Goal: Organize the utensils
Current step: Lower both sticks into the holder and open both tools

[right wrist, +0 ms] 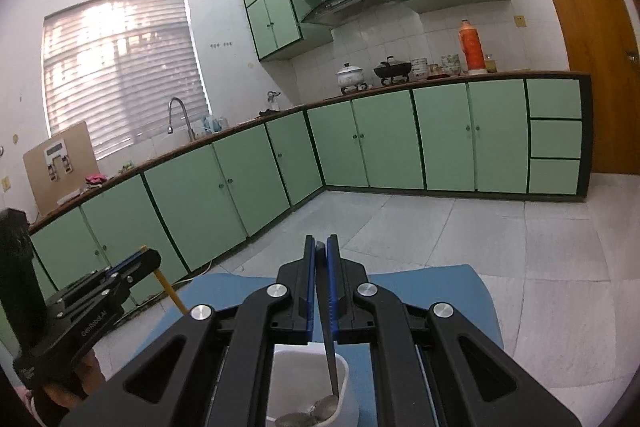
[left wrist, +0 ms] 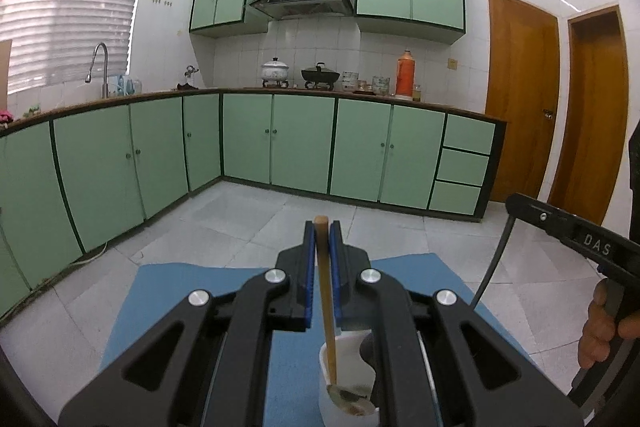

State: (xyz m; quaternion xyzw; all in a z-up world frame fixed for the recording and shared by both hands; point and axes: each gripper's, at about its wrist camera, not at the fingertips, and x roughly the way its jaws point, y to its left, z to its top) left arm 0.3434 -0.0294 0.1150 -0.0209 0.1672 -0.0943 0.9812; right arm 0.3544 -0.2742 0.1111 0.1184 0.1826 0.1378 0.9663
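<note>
- Standing on the blue table (left wrist: 168, 291) just below both of my tongs is a white cup (right wrist: 304, 379).
- My left tongs (left wrist: 323, 239) clamp a yellow-handled spoon (left wrist: 326, 291), bowl down in the cup.
- My right tongs (right wrist: 321, 255) clamp a dark-handled spoon (right wrist: 329, 347), bowl inside too.

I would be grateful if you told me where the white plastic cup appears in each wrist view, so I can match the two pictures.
Left wrist view: the white plastic cup sits at bottom centre, just right of the middle, below the left gripper.
Right wrist view: it sits at bottom centre, below the right gripper.
Shared landmark: the orange thermos flask on the counter.
</note>
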